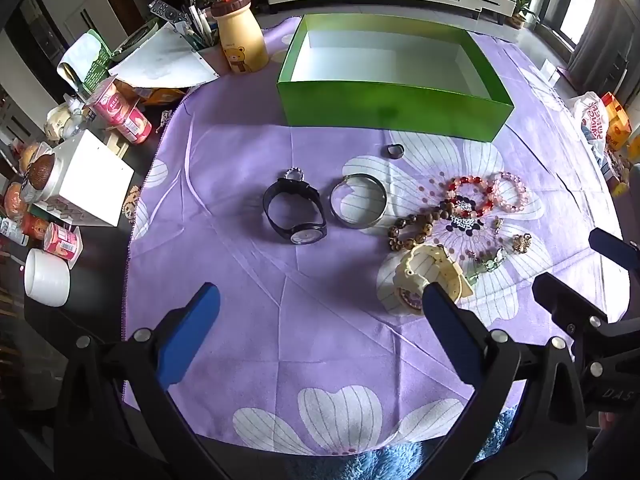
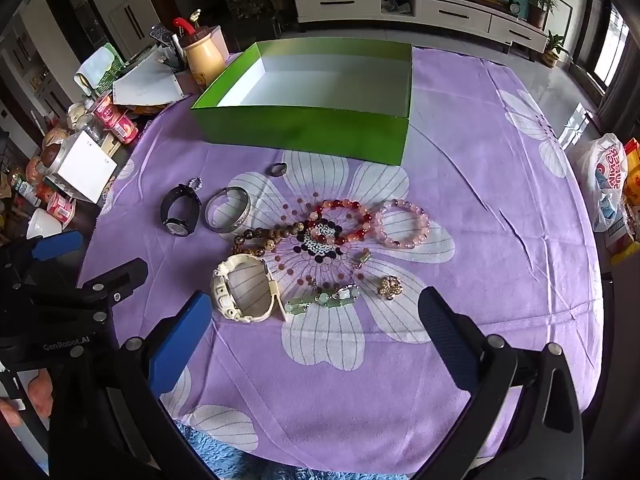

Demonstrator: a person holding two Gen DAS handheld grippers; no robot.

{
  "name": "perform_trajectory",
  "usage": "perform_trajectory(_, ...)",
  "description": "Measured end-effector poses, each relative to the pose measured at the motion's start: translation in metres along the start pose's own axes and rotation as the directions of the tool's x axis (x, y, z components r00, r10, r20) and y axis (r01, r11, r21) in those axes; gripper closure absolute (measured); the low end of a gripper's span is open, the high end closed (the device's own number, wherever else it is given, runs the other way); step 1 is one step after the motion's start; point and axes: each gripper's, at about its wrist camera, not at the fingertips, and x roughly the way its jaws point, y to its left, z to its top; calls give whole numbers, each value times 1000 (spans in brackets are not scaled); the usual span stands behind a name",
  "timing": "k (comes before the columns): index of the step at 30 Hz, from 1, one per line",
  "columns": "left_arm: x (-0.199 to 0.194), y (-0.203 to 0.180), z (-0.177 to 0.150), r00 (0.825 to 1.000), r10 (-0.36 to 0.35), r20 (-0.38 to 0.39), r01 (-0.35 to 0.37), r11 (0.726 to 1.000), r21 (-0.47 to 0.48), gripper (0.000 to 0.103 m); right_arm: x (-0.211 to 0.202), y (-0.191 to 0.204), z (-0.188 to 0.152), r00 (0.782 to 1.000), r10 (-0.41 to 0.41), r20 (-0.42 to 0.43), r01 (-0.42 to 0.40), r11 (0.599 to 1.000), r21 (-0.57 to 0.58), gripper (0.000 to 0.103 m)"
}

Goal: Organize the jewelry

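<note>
An empty green box [image 1: 394, 110] [image 2: 308, 130] stands at the back of the purple flowered cloth. In front of it lie a black watch [image 1: 295, 213] [image 2: 180, 210], a silver bangle [image 1: 358, 205] [image 2: 228, 209], a small dark ring [image 1: 395, 149] [image 2: 278, 168], a red bead bracelet [image 1: 468, 194] [image 2: 340, 220], a pink bead bracelet [image 1: 510, 192] [image 2: 404, 224], a brown bead bracelet [image 1: 410, 230] [image 2: 256, 240], a cream watch [image 1: 424, 276] [image 2: 244, 288], a jade chain [image 2: 324, 300] and a gold brooch [image 2: 390, 286]. My left gripper [image 1: 320, 330] and right gripper [image 2: 314, 332] hover open, holding nothing.
Clutter crowds the table's left edge: a white mug [image 1: 46, 278], a white box [image 1: 86, 180], pink cans [image 1: 124, 114], a bear-print bottle [image 1: 242, 42] and papers. A plastic bag [image 2: 606, 178] sits at the right edge. A blue fluffy fabric [image 2: 224, 456] lies at the near edge.
</note>
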Motion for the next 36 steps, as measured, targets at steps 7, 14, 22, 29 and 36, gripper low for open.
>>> perform_trajectory(7,1,1,0,1000,-6,-5,6,1000,-3,2,1,-1,0,1000,5,-1,-5,1000,5,1)
perform_trajectory(14,-1,-1,2,1000,3,8,-3,1000,2,2,-2,-1,-2,1000,6,2,-6,1000,5,1)
perform_trajectory(22,-3,-2,0,1000,-4,14,3,1000,10,2,1,-2,0,1000,6,3,-6,1000,7,1)
perform_trajectory(29,-5,-5,2,1000,-5,20,4,1000,18,2,0,-3,0,1000,6,6,-6,1000,6,1)
perform_trajectory(36,-6,-5,2,1000,-7,22,7,1000,16,2,-2,-3,0,1000,6,11,-6,1000,7,1)
